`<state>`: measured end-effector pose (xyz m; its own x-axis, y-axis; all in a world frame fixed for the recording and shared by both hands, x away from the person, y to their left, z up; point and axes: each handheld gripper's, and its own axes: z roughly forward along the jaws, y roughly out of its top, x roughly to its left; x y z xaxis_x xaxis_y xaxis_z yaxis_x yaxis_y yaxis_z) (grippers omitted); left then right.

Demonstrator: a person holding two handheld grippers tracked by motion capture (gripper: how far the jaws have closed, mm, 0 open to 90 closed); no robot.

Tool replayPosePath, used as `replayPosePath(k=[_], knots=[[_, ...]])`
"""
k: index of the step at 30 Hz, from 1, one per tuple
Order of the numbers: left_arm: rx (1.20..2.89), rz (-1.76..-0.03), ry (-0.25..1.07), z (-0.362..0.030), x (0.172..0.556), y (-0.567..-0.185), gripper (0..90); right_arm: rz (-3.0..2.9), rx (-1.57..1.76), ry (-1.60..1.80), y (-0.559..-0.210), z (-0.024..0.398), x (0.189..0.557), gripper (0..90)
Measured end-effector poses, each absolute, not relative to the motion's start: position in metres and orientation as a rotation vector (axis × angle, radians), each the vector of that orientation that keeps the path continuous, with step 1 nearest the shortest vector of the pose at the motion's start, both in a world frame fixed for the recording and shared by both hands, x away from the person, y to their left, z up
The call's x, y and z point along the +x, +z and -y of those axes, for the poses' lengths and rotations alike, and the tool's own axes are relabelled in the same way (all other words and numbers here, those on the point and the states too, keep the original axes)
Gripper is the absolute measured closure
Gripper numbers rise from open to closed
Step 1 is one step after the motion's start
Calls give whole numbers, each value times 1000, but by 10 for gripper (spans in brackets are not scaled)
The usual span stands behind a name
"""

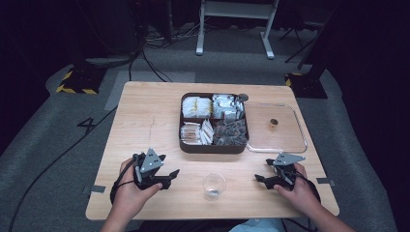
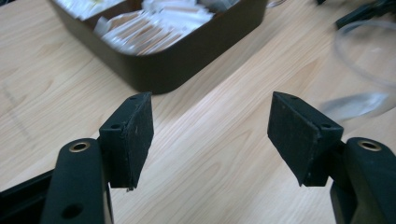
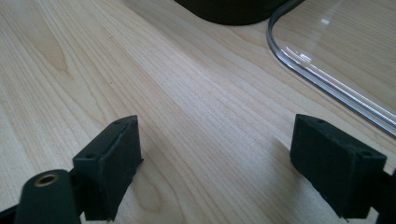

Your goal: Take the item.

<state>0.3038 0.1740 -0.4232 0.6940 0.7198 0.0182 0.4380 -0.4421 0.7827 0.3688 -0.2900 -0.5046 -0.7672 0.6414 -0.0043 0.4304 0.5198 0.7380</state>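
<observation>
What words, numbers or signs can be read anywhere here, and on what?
"4": a dark mark on the grey floor left of the table.
Sachets in the brown tray: any print is too small to read.
Yellow-and-black hazard stripes on a stand base: no words.

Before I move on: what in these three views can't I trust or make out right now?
- Clear cup, left gripper view: blurred and cut off by the right edge.
- Compartment tray, right gripper view: cut off by the top edge.
- Packets in the tray, high view: too small to identify.
- Small brown object on the clear lid, high view: too small to identify.
</observation>
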Motion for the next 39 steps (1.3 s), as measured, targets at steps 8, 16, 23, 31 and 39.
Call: replayPosePath(k=[8, 16, 23, 31, 39], knots=[[2122, -963, 441, -197, 312, -441, 299, -2485, 900, 1094, -505, 290, 369, 165], [2142, -1046, 406, -212, 315, -458, 286, -2485, 900, 1095, -505, 290, 369, 165], [2172, -1092, 393, -223, 316, -469, 278, -2485, 900, 1095, -505, 290, 369, 165], [2194, -1107, 368, -229, 315, -480, 250, -2485, 901, 1095, -505, 290, 369, 165], [2228, -1103, 390, -236, 312, -487, 236, -2485, 900, 1095, -505, 290, 369, 165]])
